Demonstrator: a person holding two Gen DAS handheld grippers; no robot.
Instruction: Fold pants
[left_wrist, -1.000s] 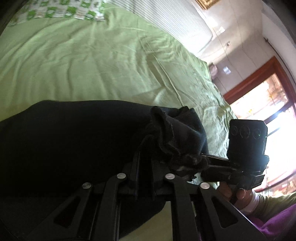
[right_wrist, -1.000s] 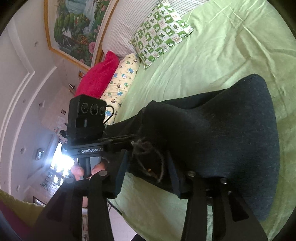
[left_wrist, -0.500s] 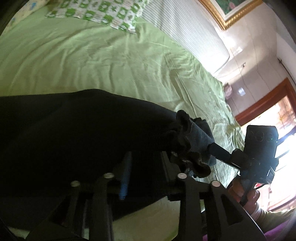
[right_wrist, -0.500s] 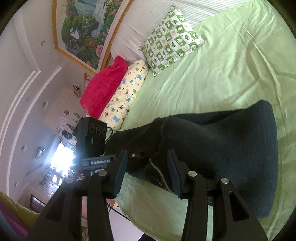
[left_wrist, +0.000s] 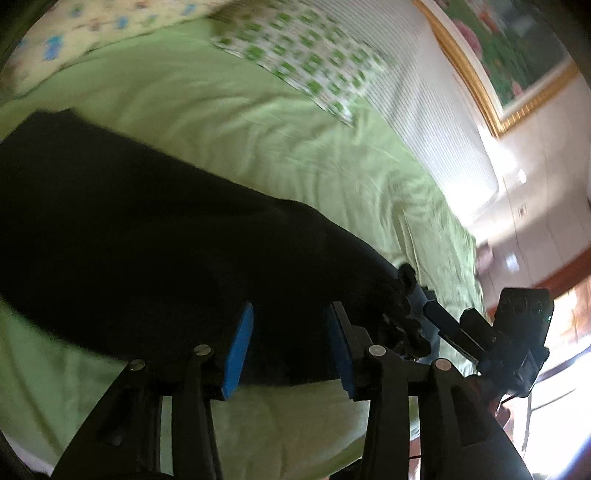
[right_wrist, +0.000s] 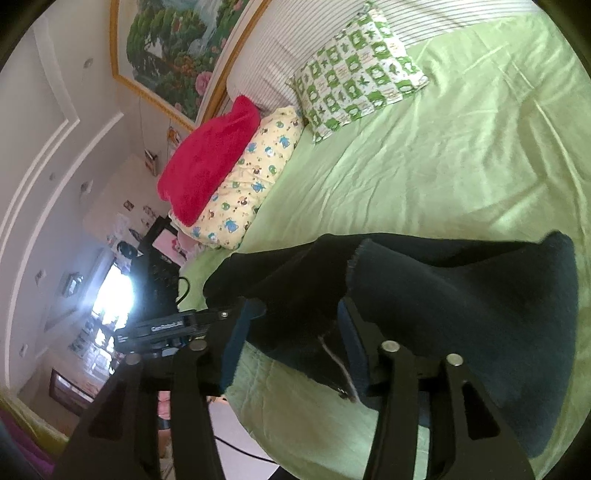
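Note:
The dark pants (left_wrist: 155, 236) lie folded on the green bed sheet (left_wrist: 258, 122); they also show in the right wrist view (right_wrist: 461, 302). My left gripper (left_wrist: 288, 347) is open, its blue pads apart just above the pants' near edge. My right gripper (right_wrist: 291, 332) is open too, with the bunched waistband and a pale drawstring (right_wrist: 332, 354) lying loose between its fingers. Each gripper shows in the other's view, at the right edge (left_wrist: 436, 317) and at the left (right_wrist: 192, 325).
A green-checked pillow (right_wrist: 358, 74), a yellow printed pillow (right_wrist: 251, 177) and a red pillow (right_wrist: 210, 155) lie at the head of the bed. The bed's near edge (right_wrist: 295, 424) drops to the floor below my grippers. A framed painting (right_wrist: 177, 48) hangs on the wall.
Both grippers have opened and let go of the bunched waistband they held. The pants have dropped flat onto the sheet. Both grippers have pulled back a little.

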